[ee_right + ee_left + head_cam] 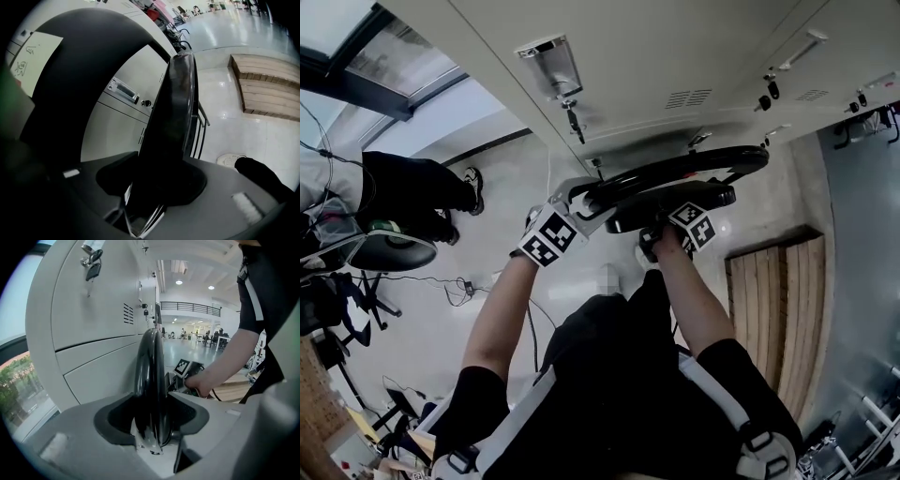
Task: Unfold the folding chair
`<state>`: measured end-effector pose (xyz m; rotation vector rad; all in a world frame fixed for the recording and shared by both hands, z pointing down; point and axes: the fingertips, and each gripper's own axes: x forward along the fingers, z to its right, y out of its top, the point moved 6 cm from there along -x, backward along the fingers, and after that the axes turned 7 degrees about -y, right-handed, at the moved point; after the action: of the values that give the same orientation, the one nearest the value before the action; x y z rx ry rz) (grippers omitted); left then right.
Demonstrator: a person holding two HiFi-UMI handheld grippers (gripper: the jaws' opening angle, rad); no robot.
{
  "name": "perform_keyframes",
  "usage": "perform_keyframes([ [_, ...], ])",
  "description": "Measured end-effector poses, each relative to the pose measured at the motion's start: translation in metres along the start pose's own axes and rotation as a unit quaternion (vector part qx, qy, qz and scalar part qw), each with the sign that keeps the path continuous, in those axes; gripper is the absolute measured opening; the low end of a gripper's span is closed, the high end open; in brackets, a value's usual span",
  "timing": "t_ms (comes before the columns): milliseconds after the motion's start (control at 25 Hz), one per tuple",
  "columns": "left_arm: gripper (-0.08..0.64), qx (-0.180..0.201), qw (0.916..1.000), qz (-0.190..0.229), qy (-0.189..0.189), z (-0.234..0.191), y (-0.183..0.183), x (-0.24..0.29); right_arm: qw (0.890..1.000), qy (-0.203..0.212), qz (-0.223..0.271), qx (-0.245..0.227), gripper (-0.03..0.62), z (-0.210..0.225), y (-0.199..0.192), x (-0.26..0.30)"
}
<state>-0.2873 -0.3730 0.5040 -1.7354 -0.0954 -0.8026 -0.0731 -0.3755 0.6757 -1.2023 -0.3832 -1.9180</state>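
Observation:
The folded black chair (694, 167) is held up in front of grey lockers, its curved backrest above its seat (675, 204). My left gripper (586, 202) is shut on the backrest's left end. In the left gripper view that thin black edge (151, 376) stands upright between the jaws of the left gripper (152, 413), and both pads press on it. My right gripper (654, 230) is under the seat. In the right gripper view the seat's black edge (176, 108) fills the gap in the right gripper (157, 183). The backrest (84, 42), with a paper label, arches at the left.
Grey lockers (675, 56) stand right behind the chair, with keys (91, 263) hanging in one door. A low wooden platform (778, 309) lies at the right. Another person's legs (412, 192), an office chair (389, 251) and floor cables (459, 286) are at the left.

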Motion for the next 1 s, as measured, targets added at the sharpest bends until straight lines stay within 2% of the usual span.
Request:
perform_keyframes([
  [40, 0.204, 0.001, 1.0, 0.005, -0.004, 0.002, -0.001, 0.002, 1.0, 0.001, 0.002, 0.0, 0.178, 0.002, -0.001, -0.002],
  [120, 0.147, 0.0, 0.9997, 0.02, -0.017, 0.007, -0.001, 0.004, 1.0, 0.002, 0.009, 0.001, 0.179, 0.006, -0.004, -0.005],
  [200, 0.14, 0.003, 0.9992, 0.028, -0.027, 0.012, -0.002, 0.005, 1.0, 0.004, 0.018, 0.001, 0.179, 0.011, -0.005, -0.009],
  [440, 0.132, 0.009, 0.9988, 0.037, -0.032, 0.018, -0.005, 0.004, 0.999, 0.025, 0.033, -0.014, 0.186, 0.028, -0.011, -0.017],
  [600, 0.125, 0.017, 0.9976, 0.045, -0.05, 0.023, -0.005, 0.006, 0.998, 0.039, 0.048, -0.031, 0.195, 0.039, -0.013, -0.023],
  [1000, 0.124, -0.002, 0.9974, 0.054, -0.048, 0.023, -0.01, 0.008, 0.998, 0.034, 0.051, -0.016, 0.207, 0.076, -0.024, -0.036],
])
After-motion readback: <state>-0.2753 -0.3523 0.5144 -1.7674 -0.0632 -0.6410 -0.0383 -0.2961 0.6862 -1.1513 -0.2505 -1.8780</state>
